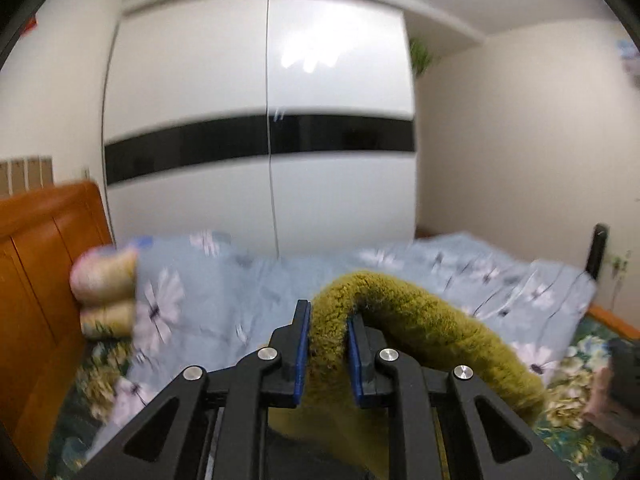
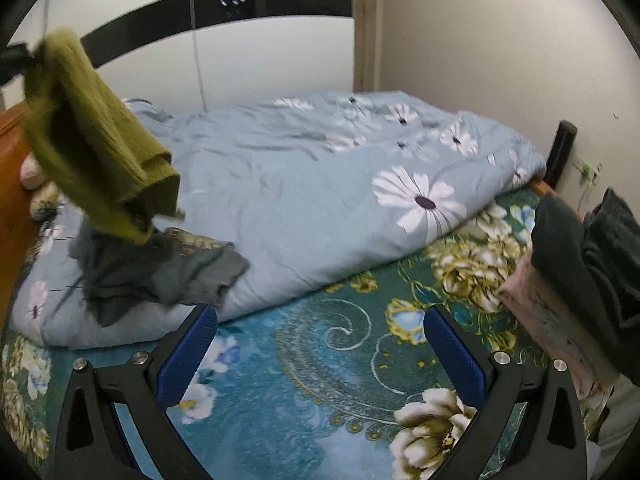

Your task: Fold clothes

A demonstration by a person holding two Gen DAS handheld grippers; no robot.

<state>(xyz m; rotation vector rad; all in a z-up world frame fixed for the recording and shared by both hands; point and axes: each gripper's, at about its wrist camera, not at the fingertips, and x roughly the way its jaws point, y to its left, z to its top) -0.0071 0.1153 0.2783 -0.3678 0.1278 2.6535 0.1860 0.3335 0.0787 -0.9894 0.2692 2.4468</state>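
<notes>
Clamping one olive garment (image 1: 404, 320) between left gripper (image 1: 328, 344) pads, lifted over one floral quilt (image 2: 320, 200); right gripper (image 2: 320, 356) spread wide, holding nothing; one grey garment (image 2: 160, 276) ahead-left.

Readable text: none in either view.
Wardrobe (image 1: 260, 140): white doors with a black band, no lettering; the bright marks on the band are only light reflections.
Red patch on the wall (image 1: 30, 26): at the upper left of the left wrist view, too small and blurred to read.
Quilt (image 2: 320, 184): daisy print only, no words.
Bed sheet (image 2: 320, 380): flower and scroll pattern, no words.
Green garment (image 2: 92, 132): no tag or label showing.
Folded stack (image 2: 580, 272): no label to be read.
</notes>
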